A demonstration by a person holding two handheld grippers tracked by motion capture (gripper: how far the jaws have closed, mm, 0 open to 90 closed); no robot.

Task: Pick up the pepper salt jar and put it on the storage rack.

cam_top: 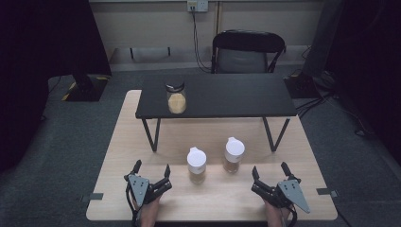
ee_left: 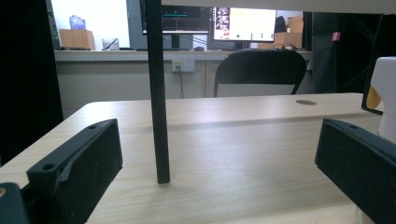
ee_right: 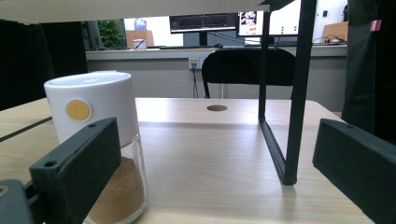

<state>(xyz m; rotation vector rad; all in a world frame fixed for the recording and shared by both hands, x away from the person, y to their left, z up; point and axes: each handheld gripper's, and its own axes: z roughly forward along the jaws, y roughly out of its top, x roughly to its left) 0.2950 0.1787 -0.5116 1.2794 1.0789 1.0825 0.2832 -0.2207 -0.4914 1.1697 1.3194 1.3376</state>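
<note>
White-capped jar cut off at picture's right edge.

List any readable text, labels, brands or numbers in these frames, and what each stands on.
None can be read.
Monitor screens behind the table: content too blurred and small to read.
White jar lid: a plain yellow dot, no lettering.
Other white-lidded jar and the jar on the black shelf: no label to make out.
Grey gripper plates: no marking visible.

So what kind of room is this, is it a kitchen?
Probably not a kitchen. It looks like an office or lab: computer monitors glow on a long desk at the back, a black folding chair stands nearby, and the jars sit on a plain wooden table.
</note>
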